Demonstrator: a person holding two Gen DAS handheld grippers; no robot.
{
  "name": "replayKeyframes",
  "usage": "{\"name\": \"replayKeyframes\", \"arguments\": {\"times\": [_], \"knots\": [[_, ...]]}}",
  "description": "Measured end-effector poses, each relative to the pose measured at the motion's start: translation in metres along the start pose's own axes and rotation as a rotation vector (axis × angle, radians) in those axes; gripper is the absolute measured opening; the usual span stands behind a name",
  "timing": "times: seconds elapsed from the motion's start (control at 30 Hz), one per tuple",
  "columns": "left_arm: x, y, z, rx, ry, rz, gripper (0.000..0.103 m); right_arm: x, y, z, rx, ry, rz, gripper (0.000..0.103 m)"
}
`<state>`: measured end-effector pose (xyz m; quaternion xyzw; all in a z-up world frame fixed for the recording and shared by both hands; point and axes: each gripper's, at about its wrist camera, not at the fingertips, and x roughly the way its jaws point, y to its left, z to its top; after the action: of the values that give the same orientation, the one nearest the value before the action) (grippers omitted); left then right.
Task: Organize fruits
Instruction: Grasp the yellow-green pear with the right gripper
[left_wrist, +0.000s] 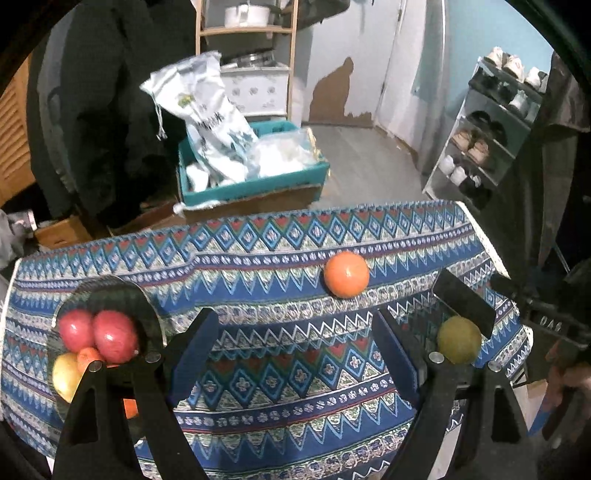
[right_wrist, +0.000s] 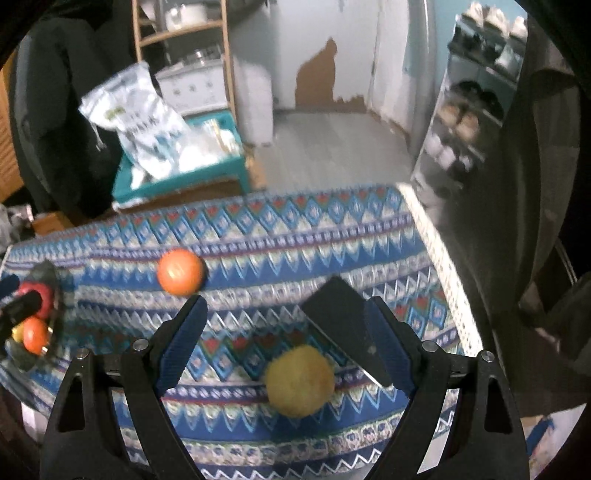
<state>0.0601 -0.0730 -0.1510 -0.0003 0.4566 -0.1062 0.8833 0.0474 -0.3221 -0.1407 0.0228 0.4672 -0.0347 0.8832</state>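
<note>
patterned cloth (right_wrist: 332, 236) w/ yellow fruit (right_wrist: 300, 380) between right tongs (right_wrist: 284, 343) (spread wide).

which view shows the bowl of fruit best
The left wrist view. There the bowl sits close at the left, with two red fruits, a yellow one and orange ones visible inside, partly behind the left gripper. The right wrist view shows it only small and blurred at the far left edge.

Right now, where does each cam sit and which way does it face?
Left wrist: on the left tool, facing across the cloth, bowl at left; its open fingers show.
Right wrist: on the right tool, over the yellow fruit; its open fingers show.
Shared: orange, yellow fruit, bowl.
</note>
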Motion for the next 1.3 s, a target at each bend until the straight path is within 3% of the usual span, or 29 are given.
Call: {"name": "replayKeyframes", "arguments": {"times": [0.53, 0.97, 1.13, 1.3], "knots": [[0.054, -0.010, -0.022, 0.019, 0.121, 0.028, 0.086, 0.075, -0.023, -0.047, 0.105, 0.261, 0.032, 0.086], [0.070, -0.012, -0.029, 0.009, 0.154, 0.015, 0.086, 0.099, -0.024, -0.062, 0.122, 0.328, 0.024, 0.086], [0.073, -0.011, -0.028, -0.008, 0.161, 0.005, 0.086, 0.110, -0.025, -0.068, 0.137, 0.364, 0.048, 0.075], [0.076, -0.009, -0.027, -0.020, 0.167, -0.001, 0.086, 0.112, -0.023, -0.069, 0.126, 0.360, 0.040, 0.073]]}}
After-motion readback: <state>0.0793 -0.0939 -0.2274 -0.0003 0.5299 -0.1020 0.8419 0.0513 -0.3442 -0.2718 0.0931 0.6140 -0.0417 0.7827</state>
